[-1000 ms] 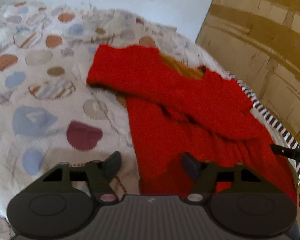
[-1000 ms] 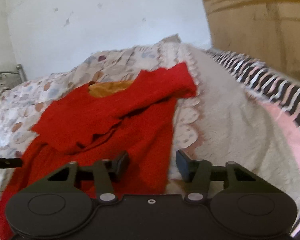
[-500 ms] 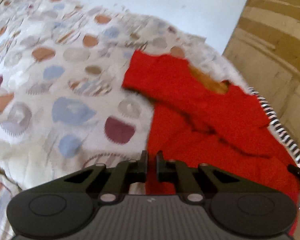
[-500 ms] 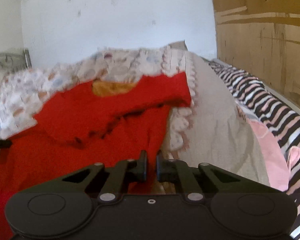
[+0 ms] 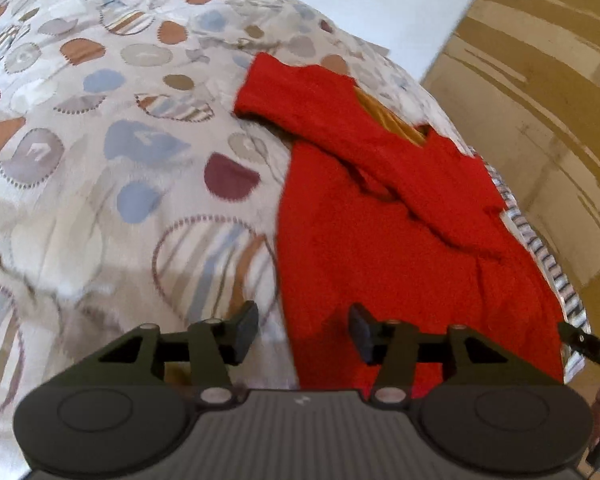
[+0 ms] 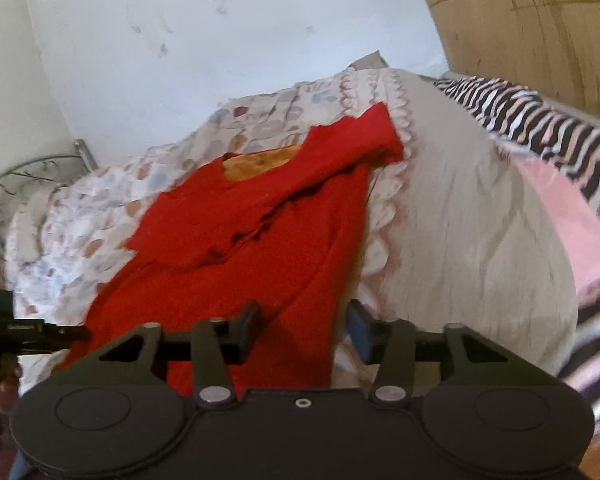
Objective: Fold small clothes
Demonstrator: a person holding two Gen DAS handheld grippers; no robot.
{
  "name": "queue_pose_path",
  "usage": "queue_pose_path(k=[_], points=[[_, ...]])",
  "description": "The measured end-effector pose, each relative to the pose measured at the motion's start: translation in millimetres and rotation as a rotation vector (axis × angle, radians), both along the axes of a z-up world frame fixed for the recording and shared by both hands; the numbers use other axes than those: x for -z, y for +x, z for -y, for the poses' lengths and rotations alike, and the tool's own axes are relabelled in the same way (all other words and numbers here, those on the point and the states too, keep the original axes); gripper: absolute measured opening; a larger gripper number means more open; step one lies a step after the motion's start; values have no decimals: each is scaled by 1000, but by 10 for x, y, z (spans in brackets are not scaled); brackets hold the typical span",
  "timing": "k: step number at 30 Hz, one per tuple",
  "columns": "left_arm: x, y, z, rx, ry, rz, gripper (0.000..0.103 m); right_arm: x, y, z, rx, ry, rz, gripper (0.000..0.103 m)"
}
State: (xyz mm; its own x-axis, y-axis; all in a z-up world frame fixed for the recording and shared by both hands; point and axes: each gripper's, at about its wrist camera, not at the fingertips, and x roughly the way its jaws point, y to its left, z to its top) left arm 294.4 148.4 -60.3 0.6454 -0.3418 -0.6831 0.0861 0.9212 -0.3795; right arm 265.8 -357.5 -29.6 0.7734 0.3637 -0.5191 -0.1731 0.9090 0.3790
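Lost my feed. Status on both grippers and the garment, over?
Left gripper and right gripper: jaws opening, nothing gripped. Red garment flat on quilt, sleeves folded across. Nothing in the way.

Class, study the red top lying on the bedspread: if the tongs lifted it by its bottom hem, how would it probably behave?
The red top would likely droop, not hold shape: its sleeve already lies creased across the body. It looks light, a thin knit lying flat. It would probably drag rather than slide on the bedspread, since both look textured.
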Motion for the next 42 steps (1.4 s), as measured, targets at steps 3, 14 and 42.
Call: queue_pose_path(k=[3, 14, 42], points=[[33, -149, 52, 61, 38, -9, 21, 44, -181, -73, -18, -38, 0, 28], [-217, -482, -5, -32, 107, 69, 2, -253, -532, 4, -17, -290, 85, 2], [-443, -956, 660, 73, 355, 227, 102, 135, -1344, -1268, -562, -833, 360, 95]])
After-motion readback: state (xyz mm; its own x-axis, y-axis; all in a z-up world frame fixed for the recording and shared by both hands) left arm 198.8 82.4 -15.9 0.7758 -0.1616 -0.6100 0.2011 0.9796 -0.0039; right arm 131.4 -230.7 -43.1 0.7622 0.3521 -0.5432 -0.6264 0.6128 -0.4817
